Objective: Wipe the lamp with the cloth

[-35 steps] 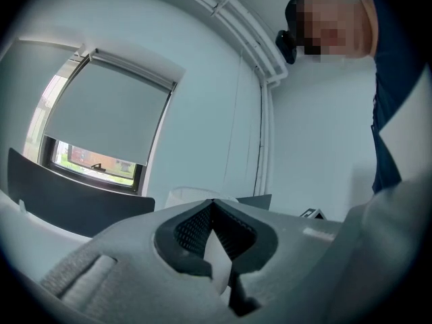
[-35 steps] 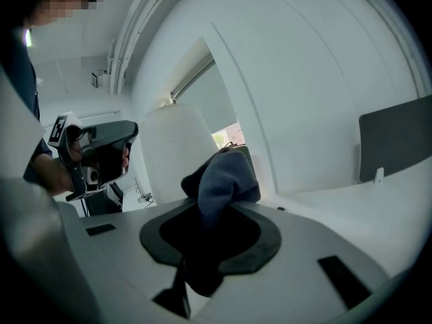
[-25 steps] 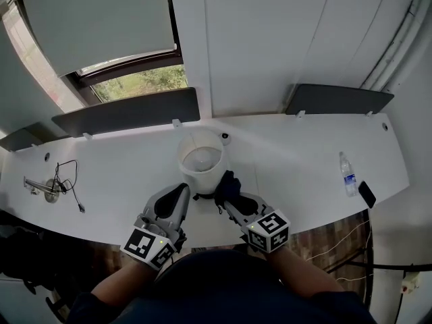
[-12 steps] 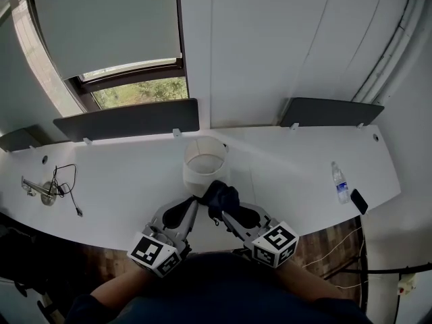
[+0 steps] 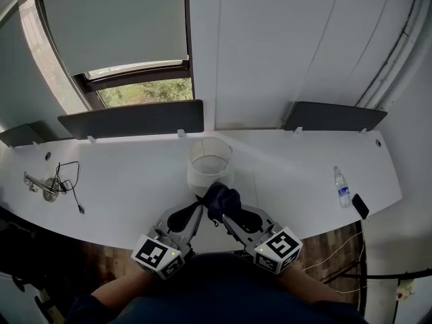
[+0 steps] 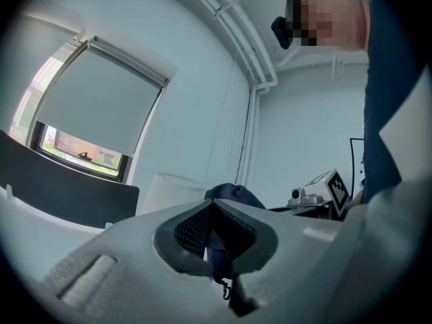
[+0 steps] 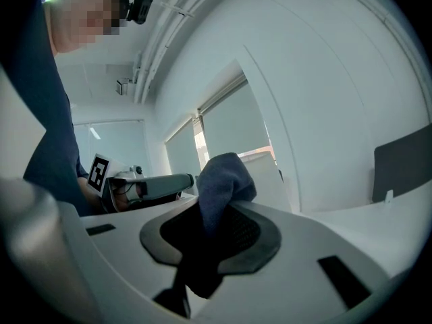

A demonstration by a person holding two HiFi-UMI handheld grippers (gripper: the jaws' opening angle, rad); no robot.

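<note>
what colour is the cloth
The cloth is dark blue, clearest in the right gripper view.

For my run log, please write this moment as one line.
left gripper: shut on cloth | right gripper: shut on cloth | cloth: by lamp near side, contact unclear

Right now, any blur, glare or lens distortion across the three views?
Head view: sharp, even daylight, desk edge bowed by the wide lens. Left gripper view: fisheye, dark vignette, window strip washed out. Right gripper view: same fisheye, dark blue cloth close and slightly soft, window behind it blown out.
</note>
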